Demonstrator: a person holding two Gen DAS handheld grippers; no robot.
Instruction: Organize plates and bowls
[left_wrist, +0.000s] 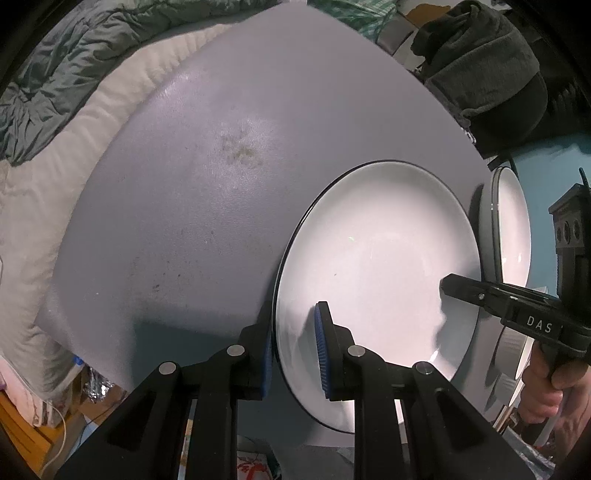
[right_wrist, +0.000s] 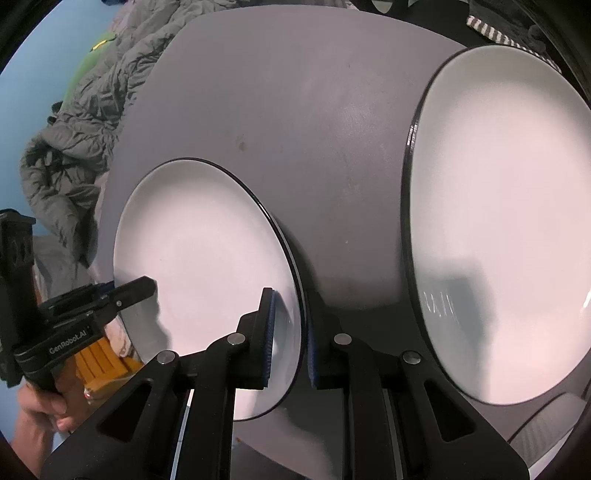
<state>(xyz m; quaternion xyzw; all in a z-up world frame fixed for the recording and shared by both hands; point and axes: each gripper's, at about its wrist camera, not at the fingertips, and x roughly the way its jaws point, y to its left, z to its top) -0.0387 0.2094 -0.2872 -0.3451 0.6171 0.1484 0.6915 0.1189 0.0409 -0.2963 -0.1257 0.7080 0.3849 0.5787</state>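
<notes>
A white plate with a thin black rim (left_wrist: 376, 266) lies on the grey table (left_wrist: 207, 192). My left gripper (left_wrist: 293, 350) straddles its near-left rim, one blue pad over the plate, one under, with a gap still showing. My right gripper (right_wrist: 290, 339) straddles the opposite rim of the same plate (right_wrist: 207, 266) the same way. Each gripper shows in the other's view: the right one (left_wrist: 480, 295) and the left one (right_wrist: 122, 295). A second, larger white plate (right_wrist: 506, 221) lies to the right; in the left wrist view it shows as a sliver (left_wrist: 511, 225).
A grey-green quilt (left_wrist: 55, 74) and a cream cushion (left_wrist: 48, 206) lie beyond the table's far left edge. A dark fleece garment (left_wrist: 487, 70) sits at the far right corner. A ribbed grey bowl edge (left_wrist: 511, 350) shows by the right hand.
</notes>
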